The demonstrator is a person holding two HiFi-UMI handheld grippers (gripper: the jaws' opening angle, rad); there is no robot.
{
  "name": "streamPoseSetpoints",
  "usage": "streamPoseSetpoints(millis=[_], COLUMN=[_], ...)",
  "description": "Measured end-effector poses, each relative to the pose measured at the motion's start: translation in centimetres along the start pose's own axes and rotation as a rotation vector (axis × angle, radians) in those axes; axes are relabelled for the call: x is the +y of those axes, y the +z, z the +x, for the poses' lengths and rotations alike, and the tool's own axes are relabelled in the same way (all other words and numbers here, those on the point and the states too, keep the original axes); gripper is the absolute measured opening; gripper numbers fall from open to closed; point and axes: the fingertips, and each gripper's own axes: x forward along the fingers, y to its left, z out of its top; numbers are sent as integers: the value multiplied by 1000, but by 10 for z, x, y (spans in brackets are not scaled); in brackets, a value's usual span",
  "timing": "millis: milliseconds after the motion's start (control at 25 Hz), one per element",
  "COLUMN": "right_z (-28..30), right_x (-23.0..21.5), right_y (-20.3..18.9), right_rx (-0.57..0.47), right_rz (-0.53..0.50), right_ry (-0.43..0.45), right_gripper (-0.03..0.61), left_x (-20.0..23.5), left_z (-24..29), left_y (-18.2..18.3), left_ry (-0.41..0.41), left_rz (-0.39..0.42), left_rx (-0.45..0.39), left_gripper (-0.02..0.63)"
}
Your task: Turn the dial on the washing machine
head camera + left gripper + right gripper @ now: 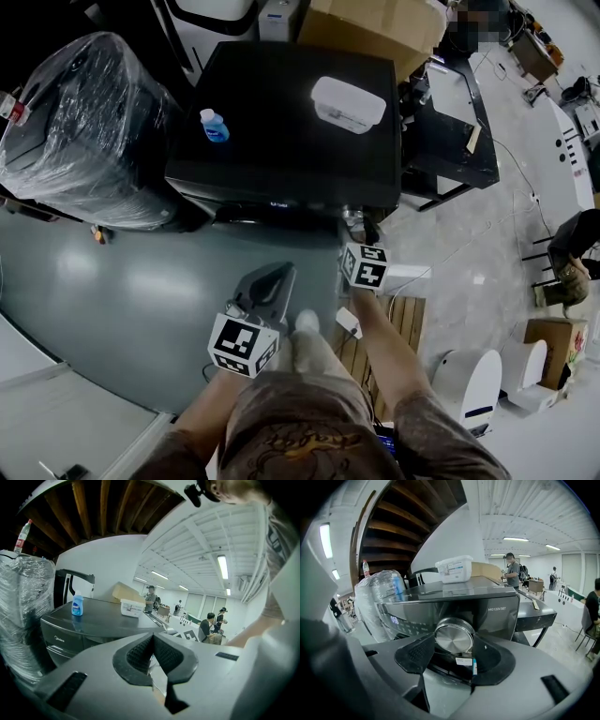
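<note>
The dark washing machine [281, 112] stands in front of me, its control panel [440, 609] facing my right gripper. The round silver dial [453, 638] on the panel's right part sits between my right gripper's [454, 645] two black pads, which touch its left and right edges. In the head view that right gripper [360, 234] is pressed up to the machine's front, and the dial [353, 219] barely shows. My left gripper [274, 279] hangs lower left, away from the machine, shut with nothing held; its pads [140, 652] meet.
A blue bottle [214, 125] and a white lidded box [348, 103] rest on the machine's top. A plastic-wrapped black bin [84, 122] stands at its left, a black table [459, 141] at its right, a cardboard box [375, 28] behind. A wooden pallet [405, 319] lies by my feet.
</note>
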Motion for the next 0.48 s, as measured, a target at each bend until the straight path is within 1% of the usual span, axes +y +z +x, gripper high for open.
streamPoseSetpoints(millis=[200,480], right_z=[-1,0], right_x=[-2,-4], right_y=[-1,-2], right_rx=[-29,-63], right_rz=[154,334], right_ry=[38,104], right_gripper=[252,252], left_x=[1,-2], left_z=[0,1], left_y=[-4,-8], left_ry=[-2,-9], left_rz=[0,-2], left_rx=[11,20], left_gripper=[-8,-8])
